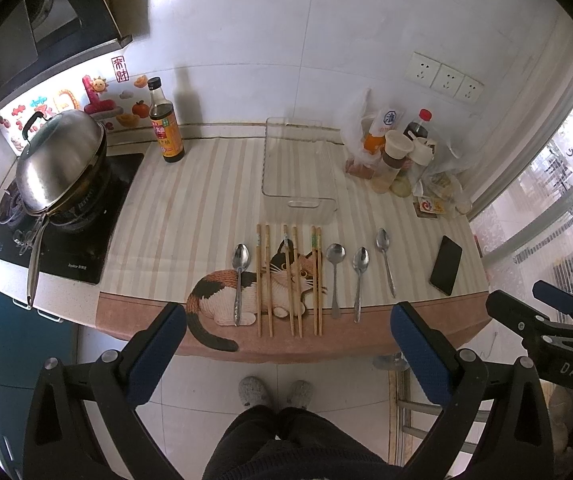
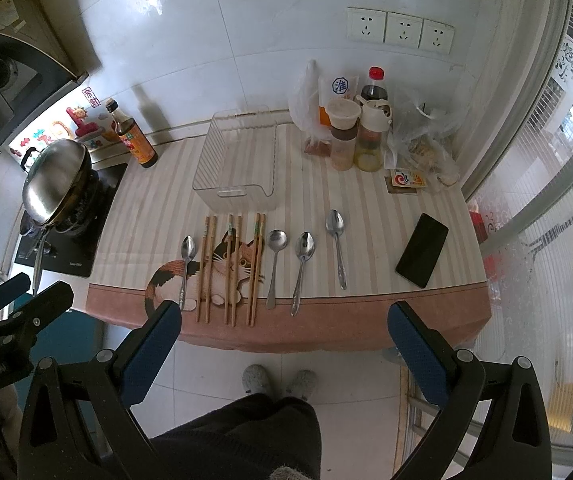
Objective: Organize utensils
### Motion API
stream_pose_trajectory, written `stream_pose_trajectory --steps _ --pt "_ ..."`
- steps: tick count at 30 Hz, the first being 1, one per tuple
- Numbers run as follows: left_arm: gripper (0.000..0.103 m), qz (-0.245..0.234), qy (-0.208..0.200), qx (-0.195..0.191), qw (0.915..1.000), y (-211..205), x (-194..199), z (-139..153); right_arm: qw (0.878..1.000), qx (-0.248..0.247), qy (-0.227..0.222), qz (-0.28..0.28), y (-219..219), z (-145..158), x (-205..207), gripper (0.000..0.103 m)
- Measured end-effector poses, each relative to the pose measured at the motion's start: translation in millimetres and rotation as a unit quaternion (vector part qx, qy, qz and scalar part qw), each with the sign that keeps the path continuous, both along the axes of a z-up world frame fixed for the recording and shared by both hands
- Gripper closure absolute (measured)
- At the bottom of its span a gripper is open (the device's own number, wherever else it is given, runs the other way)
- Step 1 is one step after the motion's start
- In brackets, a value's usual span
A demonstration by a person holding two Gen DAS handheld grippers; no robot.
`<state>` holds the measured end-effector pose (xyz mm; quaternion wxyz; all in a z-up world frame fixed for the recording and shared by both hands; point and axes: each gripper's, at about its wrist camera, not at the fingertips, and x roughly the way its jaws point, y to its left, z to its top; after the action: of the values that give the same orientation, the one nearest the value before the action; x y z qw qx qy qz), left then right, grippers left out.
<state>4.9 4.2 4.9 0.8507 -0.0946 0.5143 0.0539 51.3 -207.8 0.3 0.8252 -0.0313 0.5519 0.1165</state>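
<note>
Three pairs of wooden chopsticks [image 1: 291, 280] [image 2: 230, 268] and several metal spoons lie in a row on the striped cat-print mat [image 1: 190, 208] [image 2: 158, 208]. One spoon [image 1: 239, 280] [image 2: 185, 270] lies left of the chopsticks; three spoons [image 1: 360, 276] [image 2: 301, 268] lie right of them. A clear plastic bin [image 1: 298, 168] [image 2: 238, 156] stands empty behind them. My left gripper [image 1: 286, 316] and right gripper [image 2: 284, 314] are open and empty, held in front of the counter edge above the floor.
A black phone [image 1: 446, 264] [image 2: 422, 250] lies at the mat's right. Condiment jars and bags [image 1: 398, 156] [image 2: 362, 136] stand at the back right. A dark sauce bottle [image 1: 165, 124] [image 2: 132, 136] and a lidded wok [image 1: 60, 160] [image 2: 56, 180] on the stove are at the left.
</note>
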Motion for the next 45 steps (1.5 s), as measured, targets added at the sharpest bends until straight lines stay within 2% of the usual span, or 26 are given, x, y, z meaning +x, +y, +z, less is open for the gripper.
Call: stream_pose_trajectory --steps 2,5,8,11,17,20,23,25,26,28,30,32,33,35,40,43,45 --pt "0.000 0.008 -0.004 0.014 0.9999 1 6 9 1.000 -0.001 -0.001 -0.003 -1 1 2 0.000" --pt "0.000 0.037 -0.021 0.068 0.9968 3 13 13 1.000 -0.020 -0.015 -0.014 -1 1 12 0.000" --pt "0.000 0.062 -0.022 0.119 0.9906 8 28 3 0.999 -0.041 -0.028 -0.023 7 -4 17 0.000" --pt "0.000 0.075 -0.001 0.148 0.9861 9 46 -20 0.997 -0.064 -0.028 -0.028 14 -31 32 0.000" --pt "0.000 0.080 0.051 0.163 0.9821 9 81 -76 0.996 -0.082 0.004 -0.030 23 -93 61 0.000" --pt "0.000 0.078 0.070 0.161 0.9813 5 79 -109 0.996 -0.083 0.024 -0.030 29 -126 71 0.002" --pt "0.000 0.071 0.089 0.147 0.9825 7 85 -138 0.995 -0.079 0.045 -0.029 34 -156 78 0.008" --pt "0.002 0.064 0.104 0.123 0.9848 12 93 -158 0.995 -0.075 0.058 -0.027 40 -172 85 0.018" --pt "0.007 0.060 0.115 0.110 0.9855 15 97 -170 0.995 -0.070 0.067 -0.029 44 -184 91 0.022" --pt "0.022 0.050 0.136 0.076 0.9865 21 105 -193 0.994 -0.067 0.078 -0.034 47 -199 96 0.036" --pt "0.048 0.042 0.162 0.042 0.9850 27 112 -216 0.993 -0.058 0.093 -0.047 50 -218 103 0.048" --pt "0.062 0.039 0.185 -0.010 0.9819 35 118 -237 0.991 -0.042 0.115 -0.057 52 -236 109 0.055" --pt "0.067 0.037 0.194 -0.032 0.9797 38 119 -246 0.989 -0.039 0.126 -0.060 51 -243 112 0.058" --pt "0.068 0.036 0.203 -0.060 0.9767 42 124 -260 0.987 -0.034 0.146 -0.065 50 -257 116 0.063" --pt "0.068 0.015 0.215 -0.056 0.9748 35 138 -282 0.982 -0.036 0.167 -0.076 51 -279 120 0.064" --pt "0.080 -0.003 0.223 -0.038 0.9742 24 146 -293 0.981 -0.036 0.173 -0.079 53 -287 122 0.064" --pt "0.091 -0.011 0.227 -0.023 0.9735 17 150 -299 0.982 -0.031 0.167 -0.079 53 -289 122 0.064"
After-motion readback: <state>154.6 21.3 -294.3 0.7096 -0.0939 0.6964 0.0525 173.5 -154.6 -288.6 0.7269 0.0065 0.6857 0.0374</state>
